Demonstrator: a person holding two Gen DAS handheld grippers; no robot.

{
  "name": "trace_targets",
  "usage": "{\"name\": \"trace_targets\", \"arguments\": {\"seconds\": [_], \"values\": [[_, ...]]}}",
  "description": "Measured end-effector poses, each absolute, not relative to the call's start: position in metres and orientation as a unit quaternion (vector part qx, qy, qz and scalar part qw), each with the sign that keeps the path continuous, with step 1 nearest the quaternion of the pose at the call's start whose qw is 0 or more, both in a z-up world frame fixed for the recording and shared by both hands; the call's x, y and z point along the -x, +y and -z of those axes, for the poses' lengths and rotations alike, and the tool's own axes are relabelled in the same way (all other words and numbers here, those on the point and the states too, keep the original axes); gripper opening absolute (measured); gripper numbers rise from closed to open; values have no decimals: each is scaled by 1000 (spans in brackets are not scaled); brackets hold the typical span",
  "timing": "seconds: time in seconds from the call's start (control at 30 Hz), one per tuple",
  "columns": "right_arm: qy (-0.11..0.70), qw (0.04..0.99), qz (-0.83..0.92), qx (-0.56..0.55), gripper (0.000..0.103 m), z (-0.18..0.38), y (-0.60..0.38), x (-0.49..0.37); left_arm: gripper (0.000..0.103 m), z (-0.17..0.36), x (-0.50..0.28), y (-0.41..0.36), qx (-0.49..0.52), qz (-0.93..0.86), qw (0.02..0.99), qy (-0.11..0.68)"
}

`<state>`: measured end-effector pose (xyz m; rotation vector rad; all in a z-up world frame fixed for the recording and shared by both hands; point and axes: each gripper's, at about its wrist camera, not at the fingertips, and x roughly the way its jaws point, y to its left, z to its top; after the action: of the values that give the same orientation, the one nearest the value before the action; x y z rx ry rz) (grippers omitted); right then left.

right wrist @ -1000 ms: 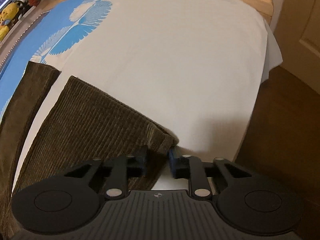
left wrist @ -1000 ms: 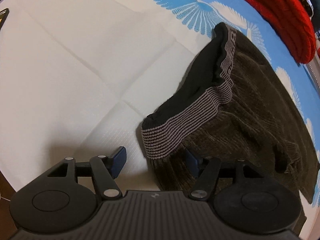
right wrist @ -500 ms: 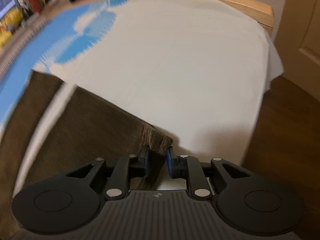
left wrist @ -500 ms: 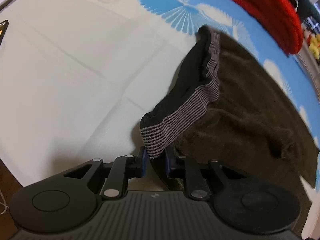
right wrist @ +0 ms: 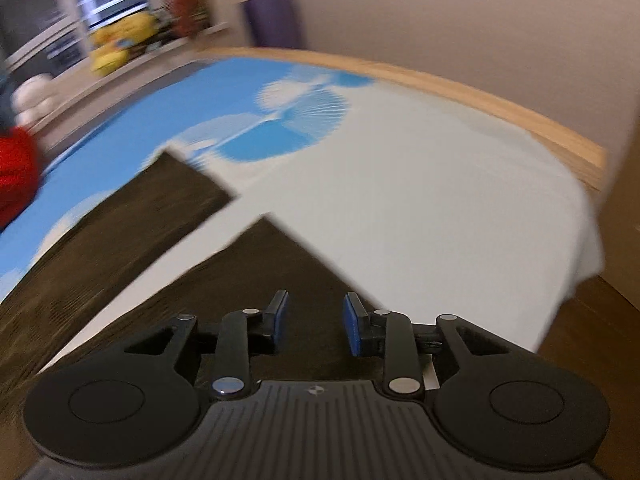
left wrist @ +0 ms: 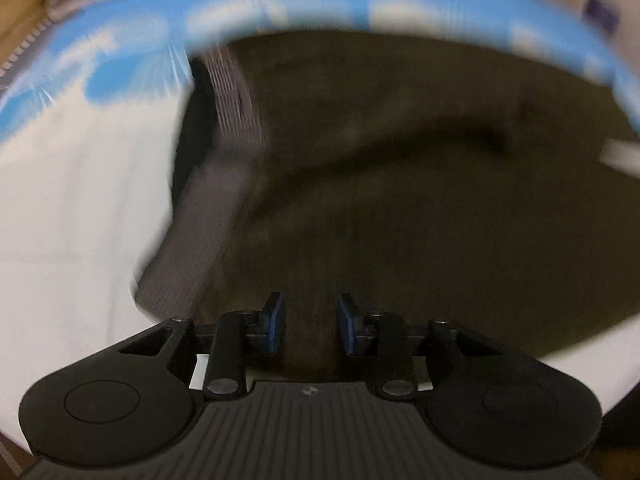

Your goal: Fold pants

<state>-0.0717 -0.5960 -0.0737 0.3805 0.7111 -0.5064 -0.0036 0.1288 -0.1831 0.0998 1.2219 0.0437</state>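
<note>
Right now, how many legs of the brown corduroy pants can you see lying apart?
2. One brown corduroy leg lies on the left; the other leg runs under the right gripper. Nothing hidden, seemingly.

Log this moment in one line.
left gripper: just opening, pants between, grip unclear | right gripper: just opening, leg between, grip unclear

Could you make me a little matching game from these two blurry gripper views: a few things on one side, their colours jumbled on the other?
Things:
1. pants
2. waistband
3. bed frame edge
4. gripper pads

Colours:
A. pale wood
B. blue
C. dark brown
D. grey striped

Pairs: 1-C, 2-D, 3-A, 4-B
</note>
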Motion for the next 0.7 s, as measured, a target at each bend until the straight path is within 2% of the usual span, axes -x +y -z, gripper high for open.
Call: {"name": "trace_targets", "arguments": {"seconds": [0.07,0.17,0.23,0.3,0.37,0.5,0.7], "values": [[349,895,222,-168,31,71,-583,67,37,194,9,128,-71,-23,803,592],[349,905,196,-143,31,65,-566,66,42,179,11,129,-60,-31,827,558],[337,915,183,-124,31,56,-552,66,50,169,14,130,-56,-34,842,536],[324,924,170,-108,31,50,-545,65,53,166,16,127,-58,-36,849,524],[314,932,154,-95,34,45,-535,65,53,165,19,126,-63,-36,850,522],[292,944,134,-74,50,36,-514,63,53,169,18,120,-71,-38,849,522],[286,950,110,-57,51,33,-488,51,53,167,17,120,-68,-43,850,520]]}}
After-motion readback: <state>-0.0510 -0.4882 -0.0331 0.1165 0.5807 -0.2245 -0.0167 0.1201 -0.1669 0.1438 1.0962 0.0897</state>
